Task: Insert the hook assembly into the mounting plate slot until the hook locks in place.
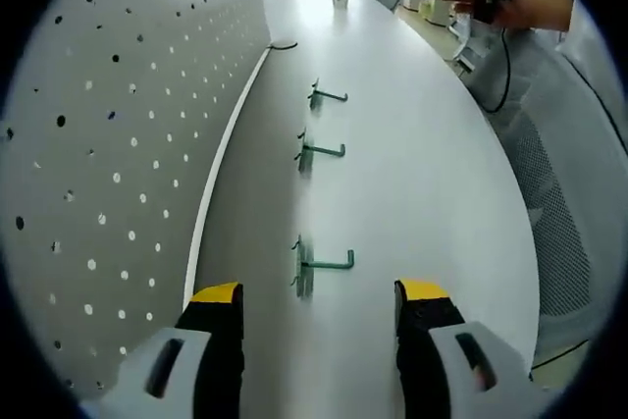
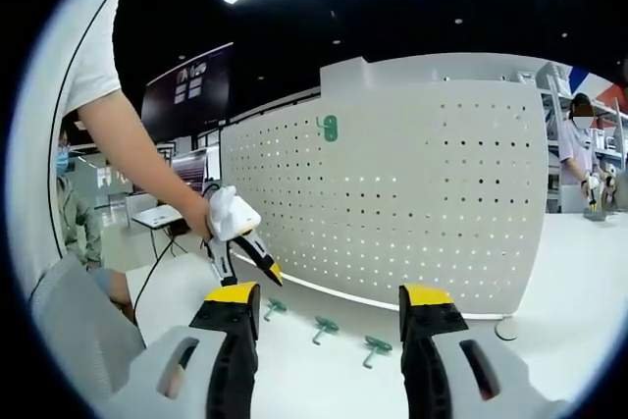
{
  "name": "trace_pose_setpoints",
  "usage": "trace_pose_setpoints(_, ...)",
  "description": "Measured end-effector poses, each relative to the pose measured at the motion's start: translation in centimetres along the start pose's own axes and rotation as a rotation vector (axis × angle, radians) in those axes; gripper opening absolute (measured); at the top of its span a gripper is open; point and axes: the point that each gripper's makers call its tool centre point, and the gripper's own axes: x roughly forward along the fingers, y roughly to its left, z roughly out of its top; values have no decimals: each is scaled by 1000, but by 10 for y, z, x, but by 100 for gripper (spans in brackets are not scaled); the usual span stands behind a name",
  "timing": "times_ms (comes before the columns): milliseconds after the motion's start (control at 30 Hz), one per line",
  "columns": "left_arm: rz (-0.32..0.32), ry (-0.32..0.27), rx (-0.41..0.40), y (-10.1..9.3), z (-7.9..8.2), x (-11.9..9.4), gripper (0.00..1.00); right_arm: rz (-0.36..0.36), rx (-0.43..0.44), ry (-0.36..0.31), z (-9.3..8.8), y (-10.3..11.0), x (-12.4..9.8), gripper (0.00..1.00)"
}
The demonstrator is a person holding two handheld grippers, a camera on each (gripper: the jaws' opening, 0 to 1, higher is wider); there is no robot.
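Your left gripper view looks low along the white tabletop, running beside the upright white perforated pegboard panel on its left, with three green metal hooks lying close ahead. Your right gripper view faces that same pegboard panel squarely from farther back, slightly raised. Both views share the panel, the tabletop and the three hooks.

Black tool jaws, yellow tips, grey housings, person's white short sleeve
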Motion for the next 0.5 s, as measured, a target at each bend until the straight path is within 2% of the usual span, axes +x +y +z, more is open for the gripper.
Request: trace_pose_setpoints(500, -58, 59, 18, -6, -6, 17, 65, -15, 11, 0, 0, -4, 0, 55)
